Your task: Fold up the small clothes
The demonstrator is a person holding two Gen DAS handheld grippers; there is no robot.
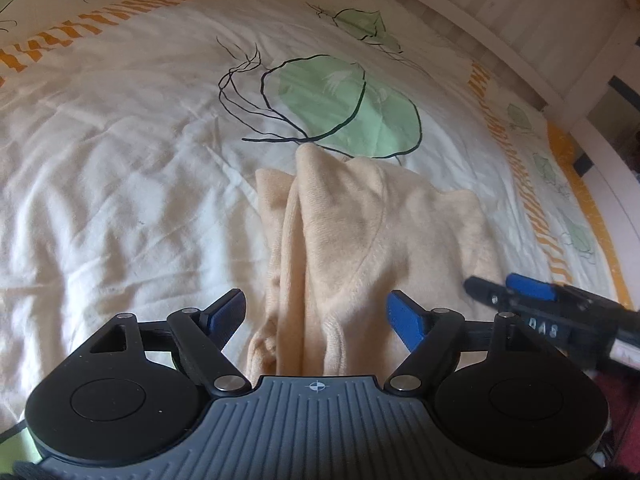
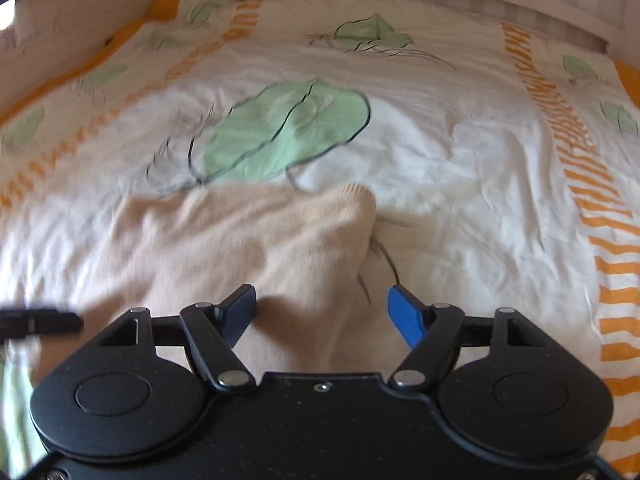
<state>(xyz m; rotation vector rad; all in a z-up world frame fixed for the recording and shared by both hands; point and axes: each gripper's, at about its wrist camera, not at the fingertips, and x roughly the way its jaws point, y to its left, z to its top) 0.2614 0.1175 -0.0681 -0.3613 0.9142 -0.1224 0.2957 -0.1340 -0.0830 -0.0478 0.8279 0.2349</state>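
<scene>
— What lies on the bed?

— A small peach-coloured knitted garment (image 1: 360, 232) sits bunched on a white quilted bedspread (image 1: 120, 160) printed with green leaves and orange striped bands. Its cloth rises in soft folds, a curved seam showing on one panel, and its far edge touches the big green leaf motif (image 1: 348, 108).

— And the left gripper?

— The black left gripper (image 1: 316, 316) with blue finger pads (image 1: 404, 320) hangs over the near end of the garment, jaws spread wide, the cloth running between them but not pinched.

— The right one?

— The matching right gripper (image 2: 322, 312) is likewise spread apart, holding nothing. From its camera, slightly blurred, the garment (image 2: 240, 240) fills the ground ahead of and to the left of its fingers, one rounded ribbed corner lying on the bedspread (image 2: 460, 160). In the left view the right gripper (image 1: 516, 292) pokes in beside the garment's right edge.

— Anything beyond?

— A pale slatted bed frame (image 1: 520, 12) borders the far side.
</scene>
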